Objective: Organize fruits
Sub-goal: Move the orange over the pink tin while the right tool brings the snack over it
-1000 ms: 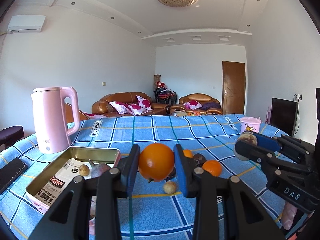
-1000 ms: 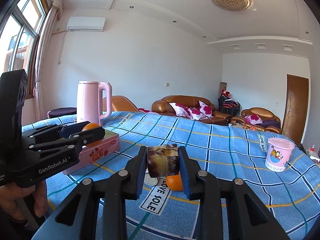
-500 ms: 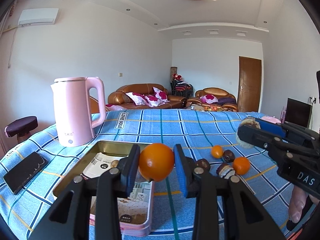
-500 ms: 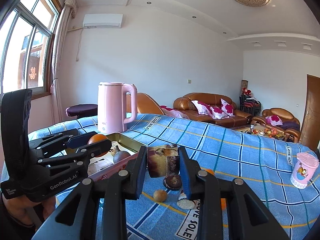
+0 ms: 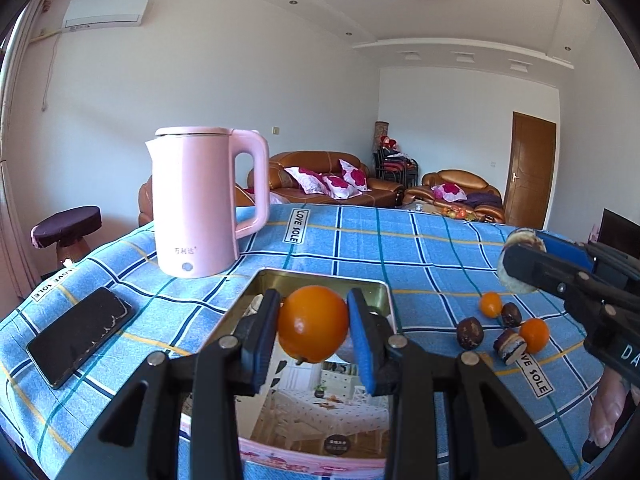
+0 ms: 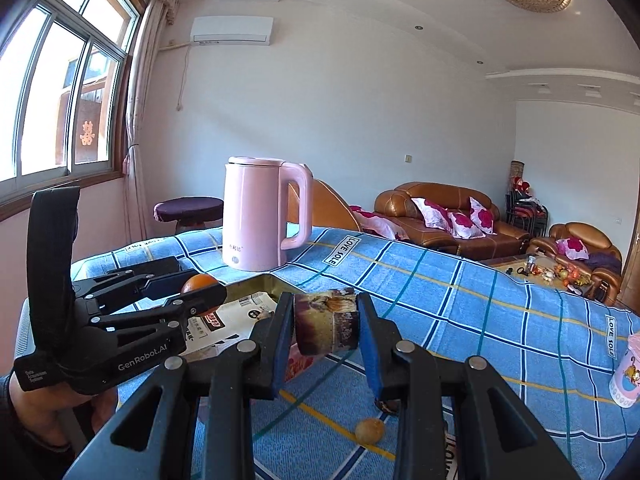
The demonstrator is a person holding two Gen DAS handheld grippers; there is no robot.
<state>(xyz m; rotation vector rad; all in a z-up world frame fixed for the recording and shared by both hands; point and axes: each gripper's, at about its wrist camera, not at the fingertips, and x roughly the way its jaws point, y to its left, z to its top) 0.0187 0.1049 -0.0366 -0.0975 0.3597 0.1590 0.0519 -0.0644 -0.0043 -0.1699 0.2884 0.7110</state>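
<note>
My left gripper is shut on an orange and holds it above the open gold tin with a pink rim. My right gripper is shut on a halved passion fruit, brown skin with pale flesh, held right of the tin. In the left wrist view the right gripper is at the right, above loose fruit on the cloth: two small oranges and dark passion fruits. The left gripper shows in the right wrist view over the tin.
A pink kettle stands behind the tin. A black phone lies at the left on the blue checked cloth. A small round fruit lies on the cloth below my right gripper. A pink cup is at the far right.
Both grippers have swung left with their fruit. The orange has moved from over the cloth to over the tin; the kettle and phone have come into closer view.
</note>
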